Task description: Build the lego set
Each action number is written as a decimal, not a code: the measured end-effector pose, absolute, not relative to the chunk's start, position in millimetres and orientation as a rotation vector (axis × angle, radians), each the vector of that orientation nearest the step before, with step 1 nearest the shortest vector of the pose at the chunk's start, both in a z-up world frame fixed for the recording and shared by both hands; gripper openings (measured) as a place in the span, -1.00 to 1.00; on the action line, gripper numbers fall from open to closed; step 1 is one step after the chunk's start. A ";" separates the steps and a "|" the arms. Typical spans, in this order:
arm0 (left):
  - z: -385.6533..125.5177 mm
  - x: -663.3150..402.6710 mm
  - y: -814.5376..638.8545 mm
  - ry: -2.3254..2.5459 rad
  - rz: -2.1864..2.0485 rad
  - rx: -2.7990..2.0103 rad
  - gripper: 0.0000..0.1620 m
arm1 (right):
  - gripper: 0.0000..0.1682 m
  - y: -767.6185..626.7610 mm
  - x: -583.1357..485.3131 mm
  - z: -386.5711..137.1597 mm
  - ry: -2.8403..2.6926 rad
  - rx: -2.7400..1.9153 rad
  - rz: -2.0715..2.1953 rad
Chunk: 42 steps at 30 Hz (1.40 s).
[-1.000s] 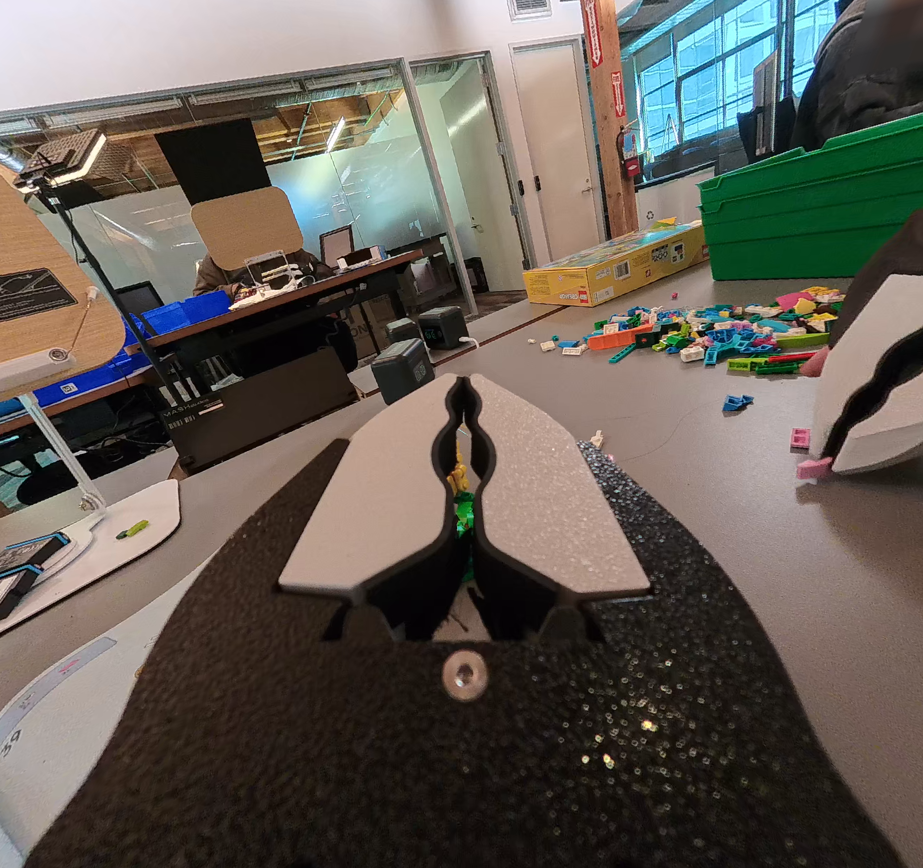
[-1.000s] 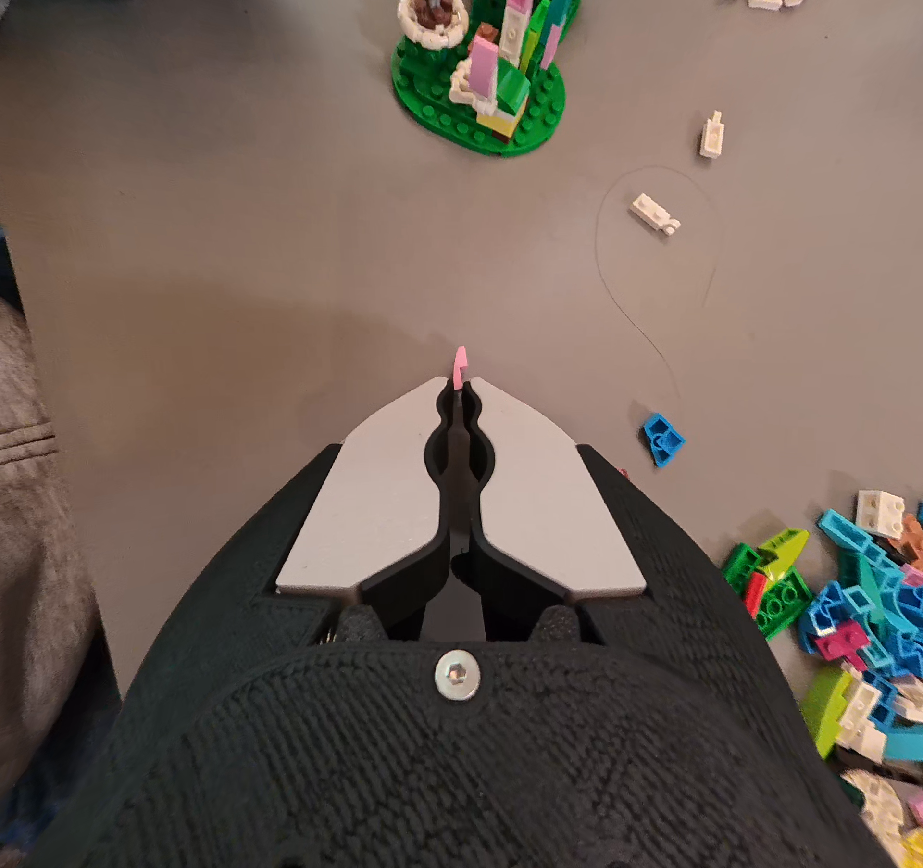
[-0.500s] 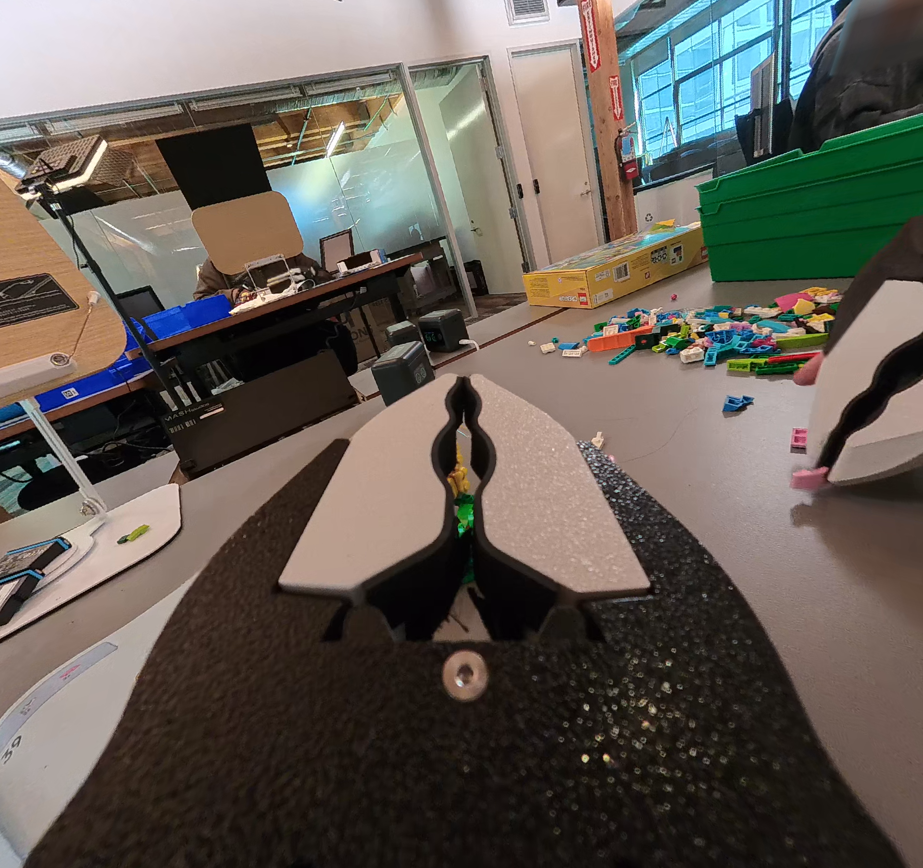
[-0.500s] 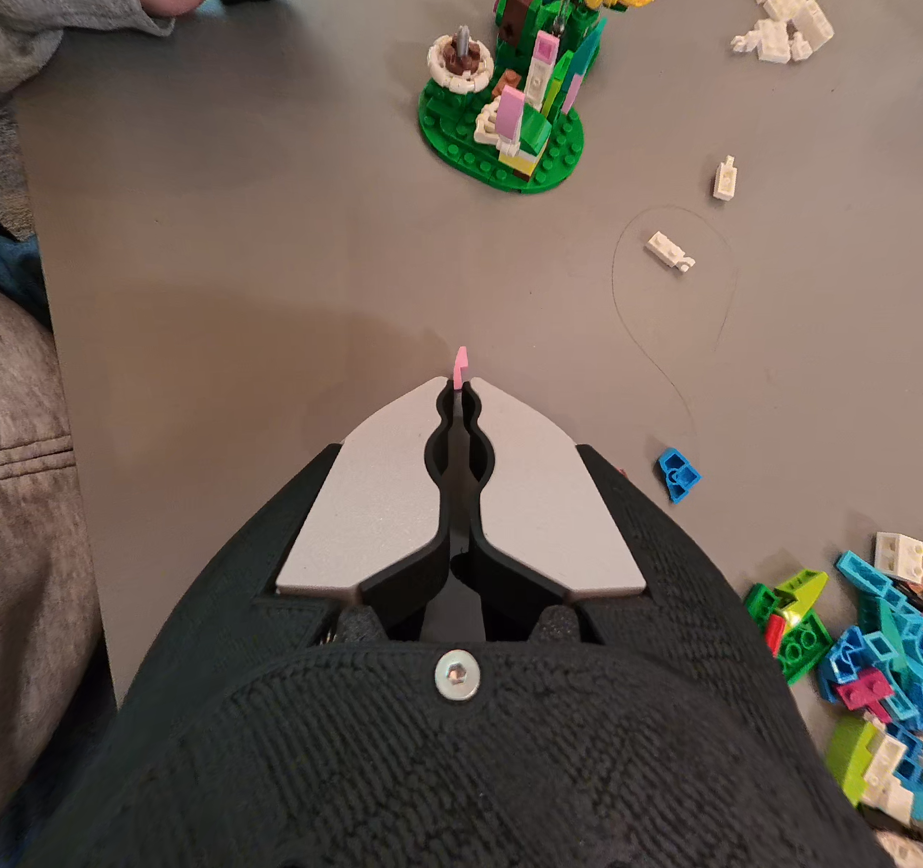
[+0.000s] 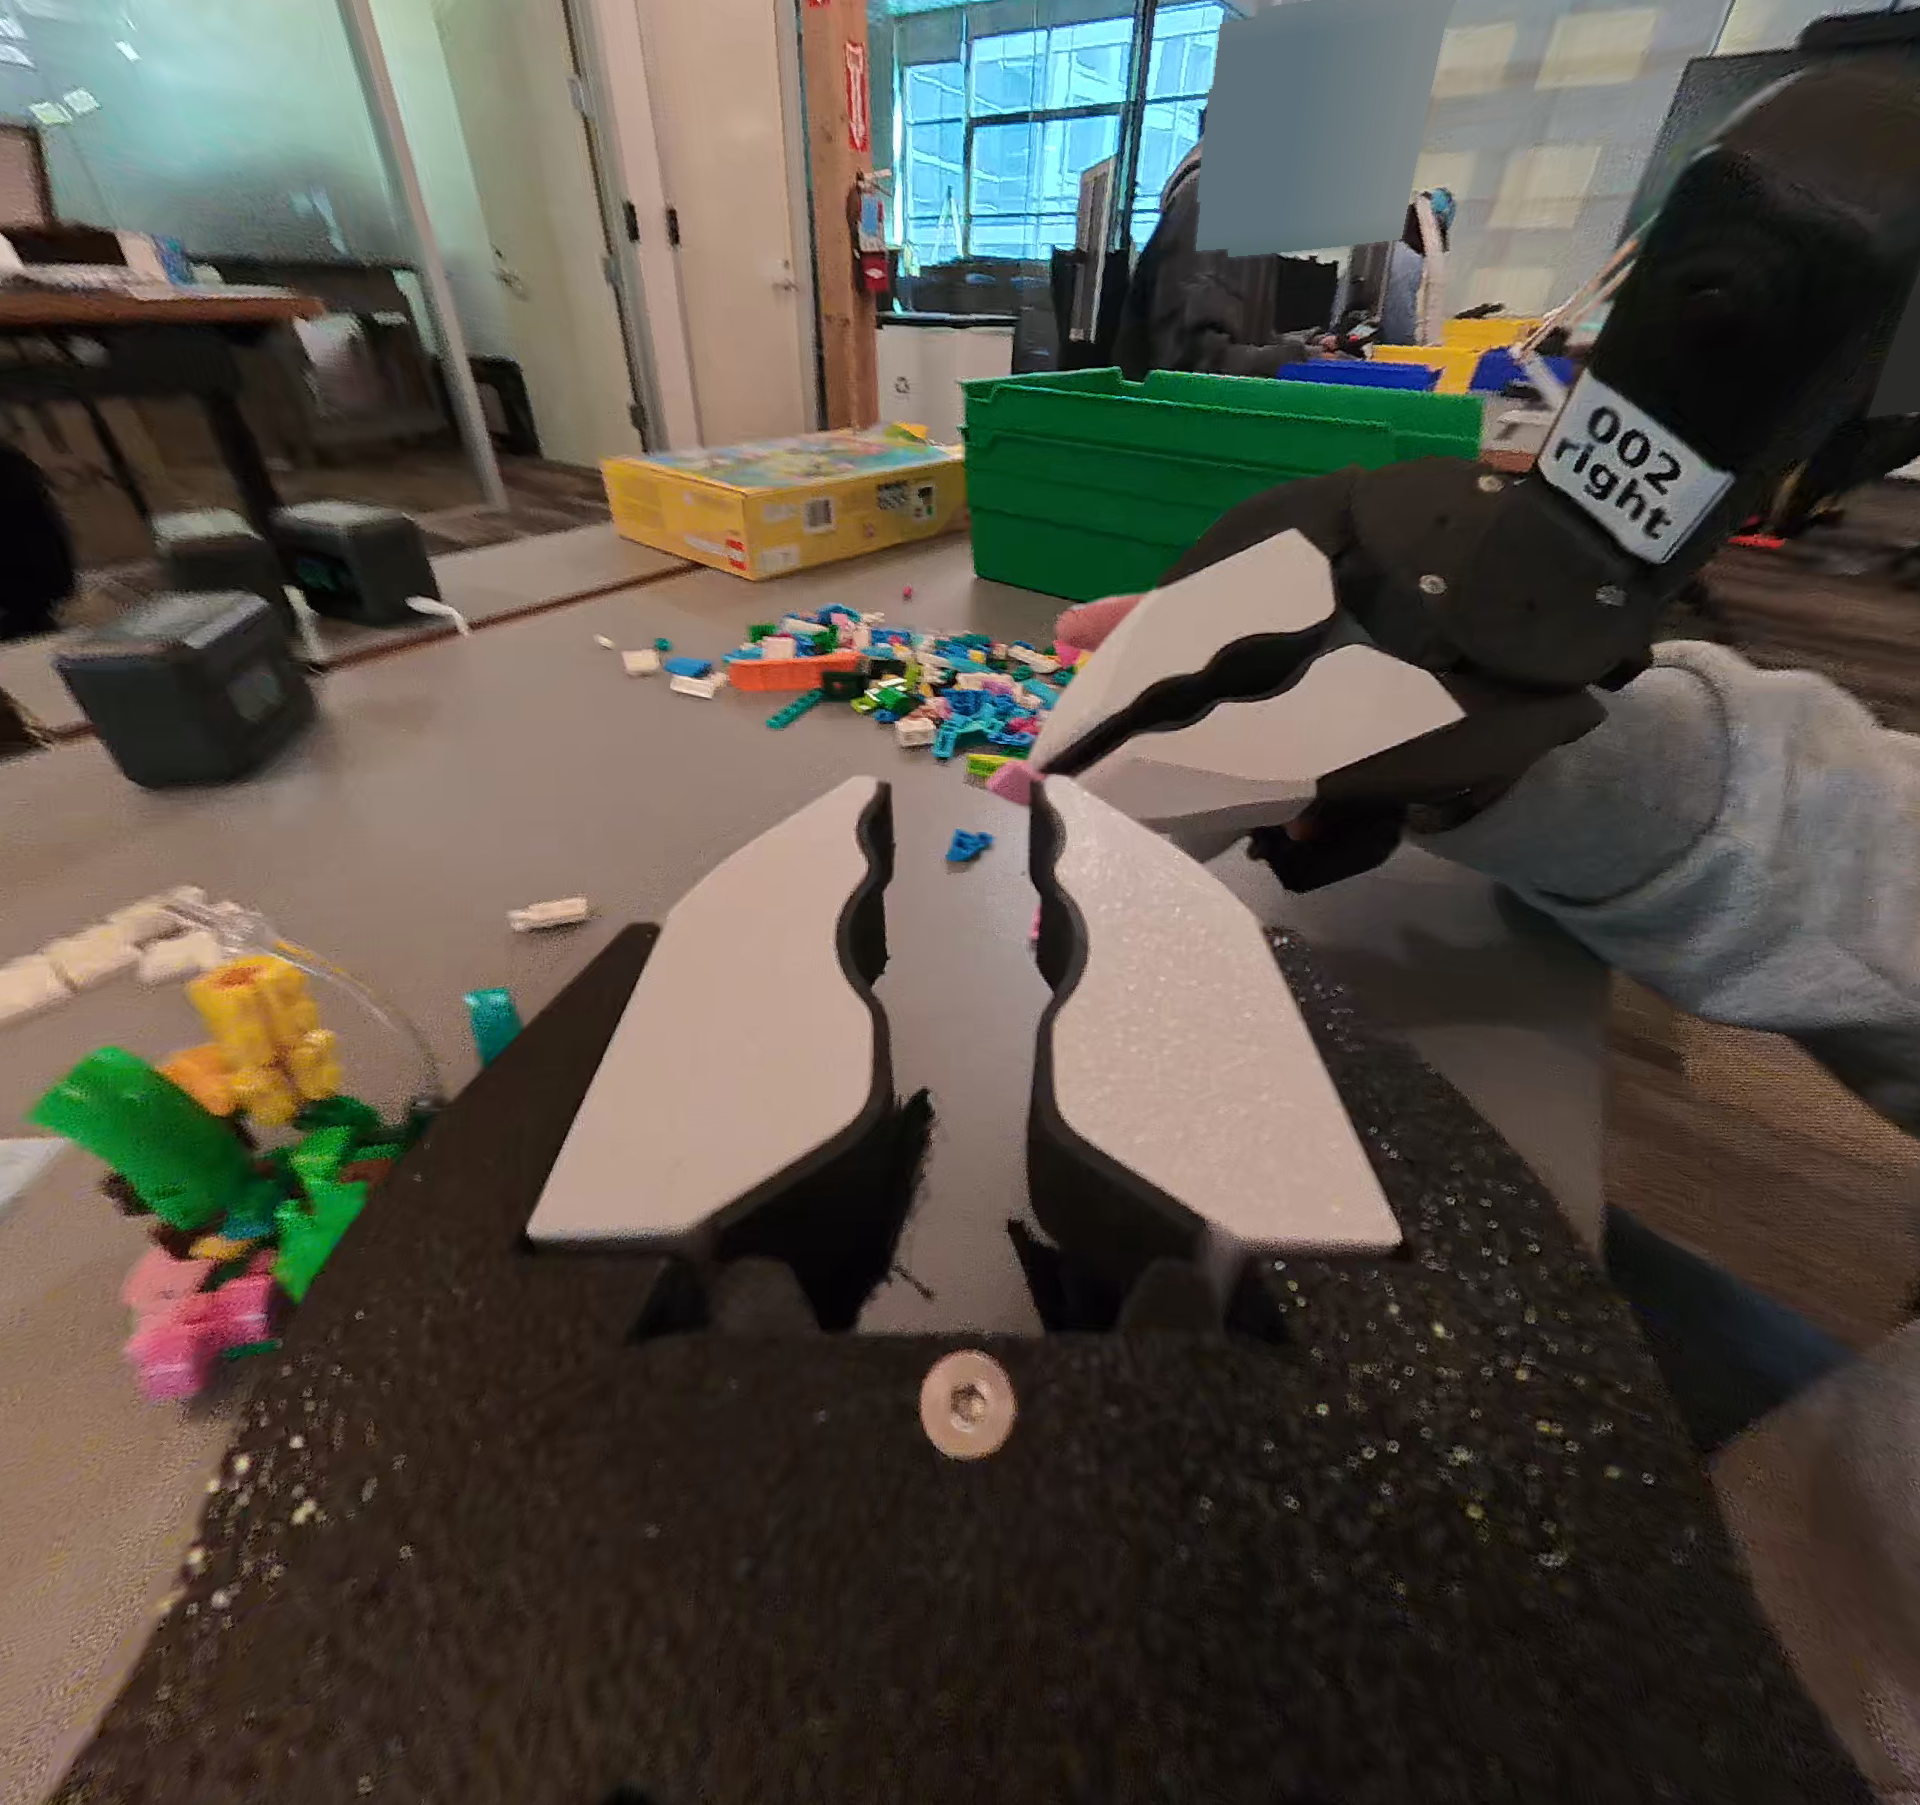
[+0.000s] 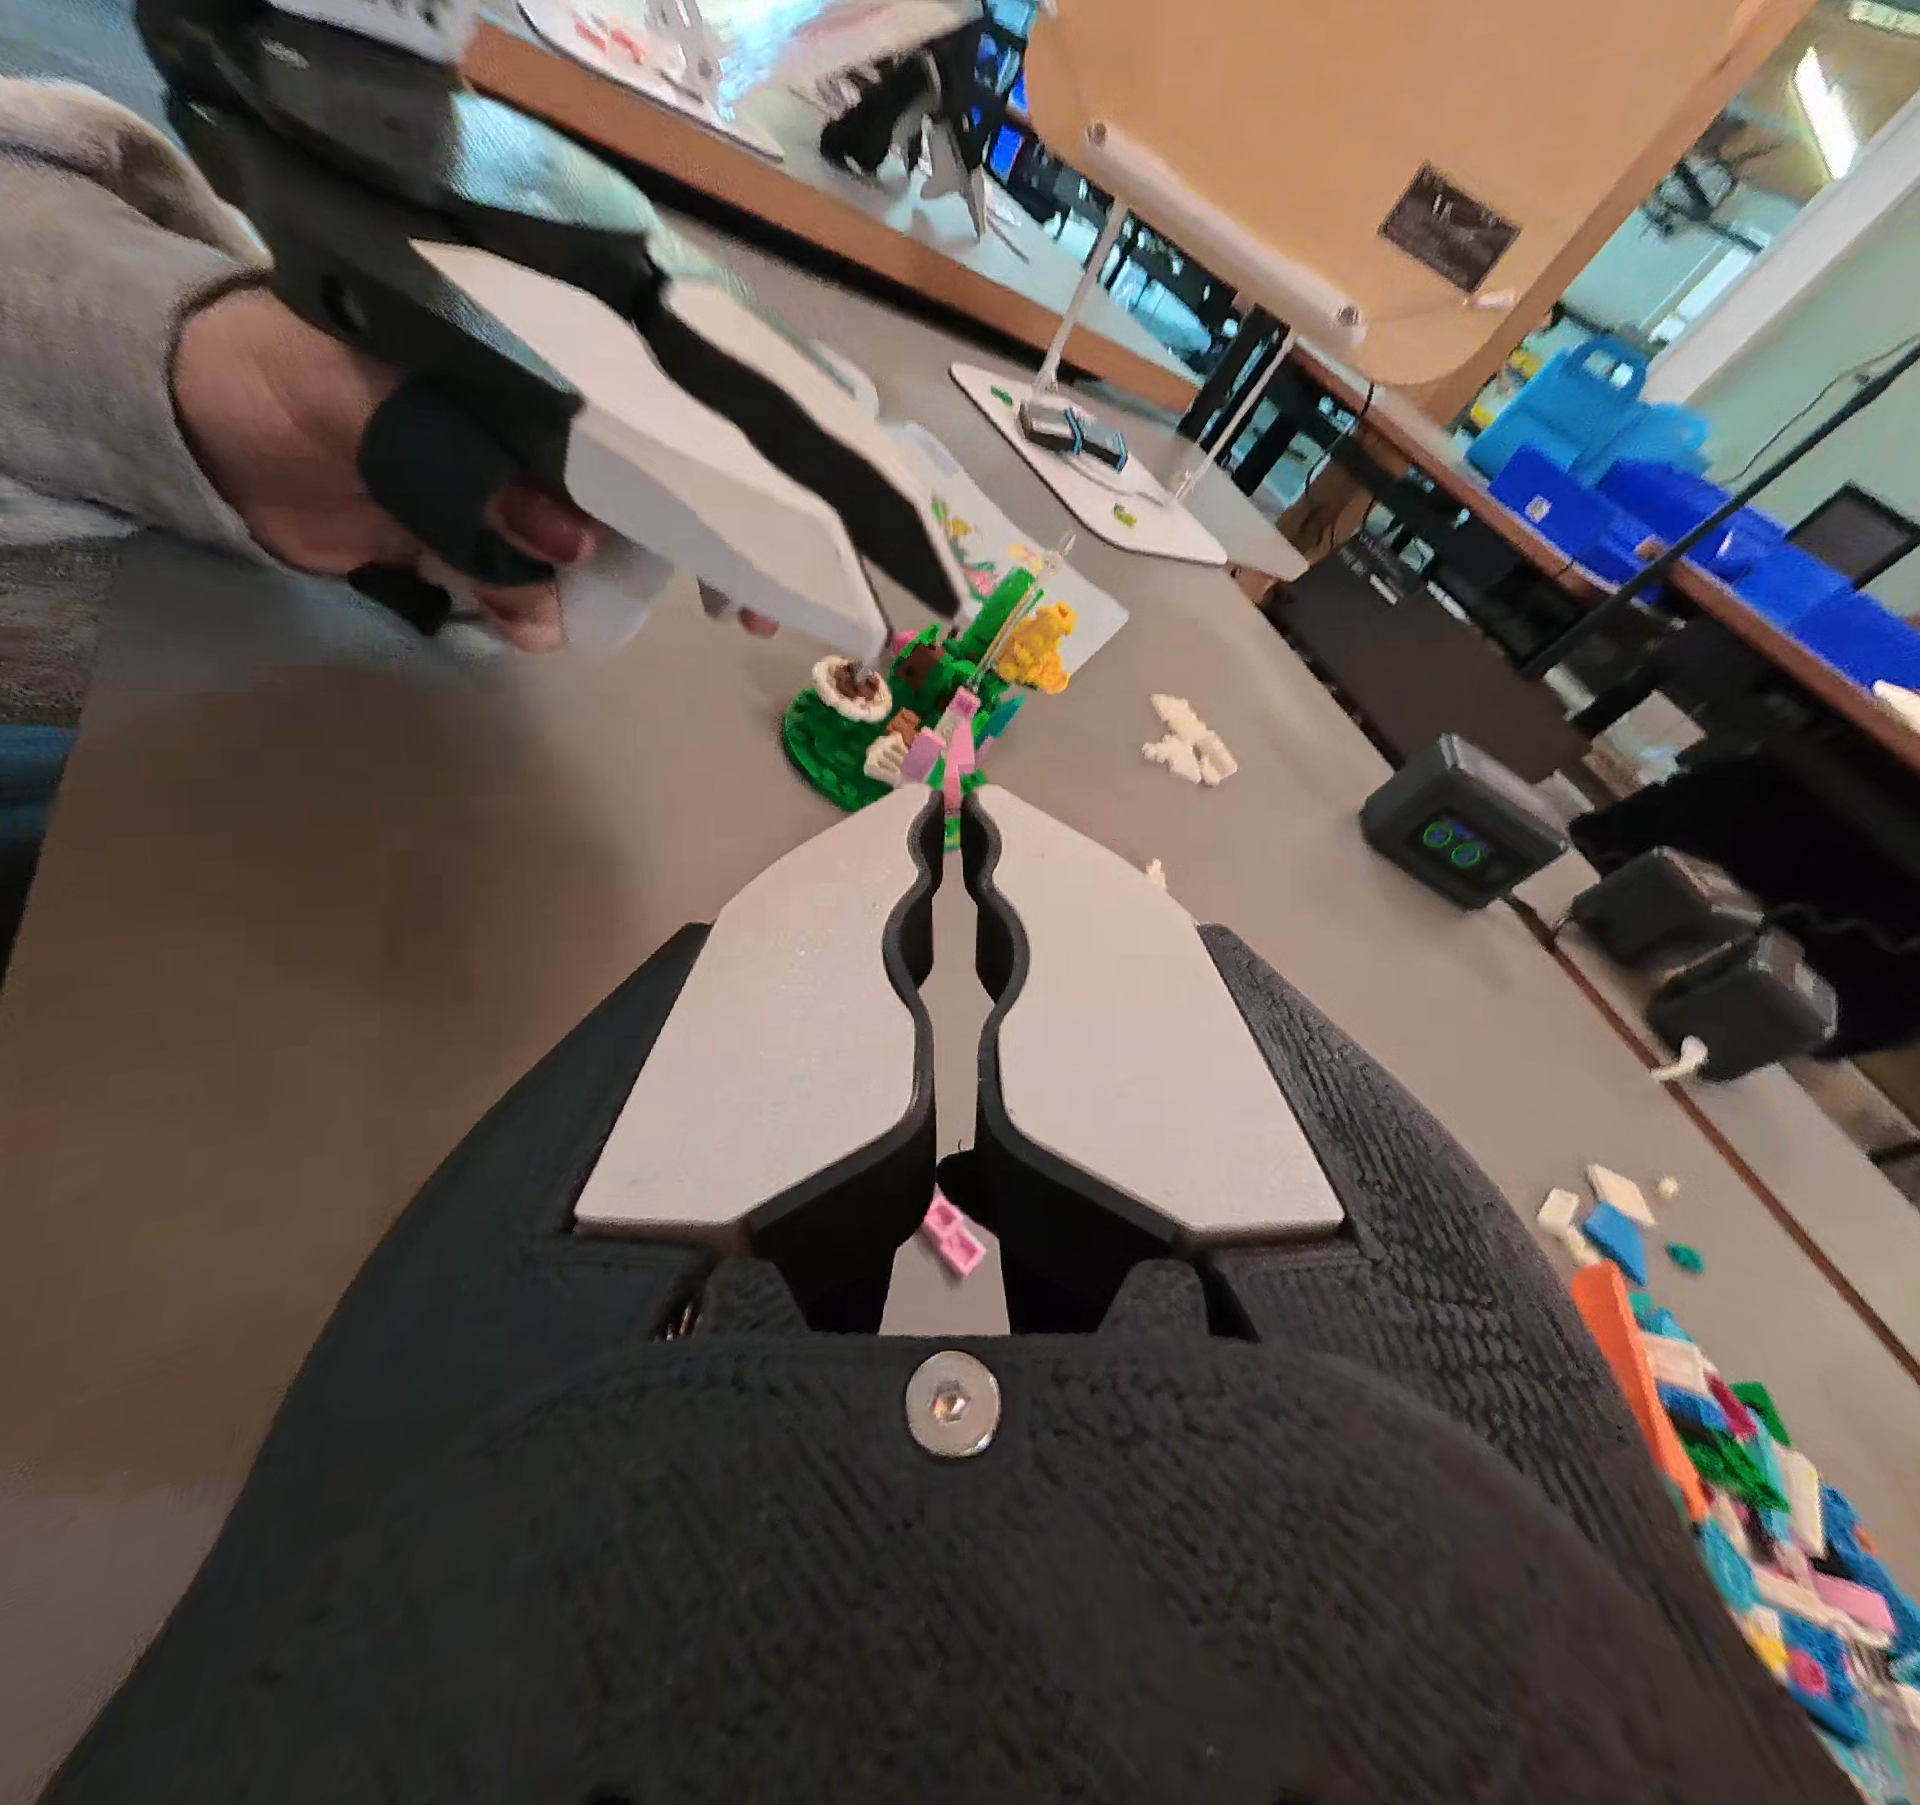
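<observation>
The part-built lego model, a green base with a yellow flower and pink pieces, stands on the grey table at the lower left of the left wrist view and just beyond my right fingertips in the right wrist view. My left gripper is open and empty; in the right wrist view it hovers just above the model. My right gripper is shut on a small pink piece. In the left wrist view the right gripper holds the pink piece at my left gripper's right fingertip.
A pile of loose bricks lies ahead, with stacked green bins and a yellow box behind it. A blue piece, white bricks and a pink brick lie loose. Black devices stand at the table's edge. Less than 4 cm separates the two grippers' tips. About 10 cm separates my right fingertips from the pink brick.
My left gripper has opened, let go of the model and swung to the right. My right gripper has tilted up and carried the pink piece over to the model and the left gripper.
</observation>
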<state>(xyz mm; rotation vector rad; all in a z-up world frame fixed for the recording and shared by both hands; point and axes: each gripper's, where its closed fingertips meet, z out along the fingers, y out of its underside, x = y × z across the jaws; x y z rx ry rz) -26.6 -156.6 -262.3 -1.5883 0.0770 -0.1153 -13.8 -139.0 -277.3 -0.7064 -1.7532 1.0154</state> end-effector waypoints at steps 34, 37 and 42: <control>-288.7 5.3 -161.9 0.541 0.112 -1.681 -0.81 | -0.98 -164.2 1.3 -288.3 -1.887 -0.494 1.023; -293.3 5.1 -165.4 0.633 0.169 -1.685 -0.90 | -0.98 -168.9 5.3 -293.9 -1.944 -0.487 1.040; -299.0 9.6 -170.1 0.704 0.142 -1.695 -0.83 | -0.98 -174.7 9.1 -302.8 -2.026 -0.498 1.049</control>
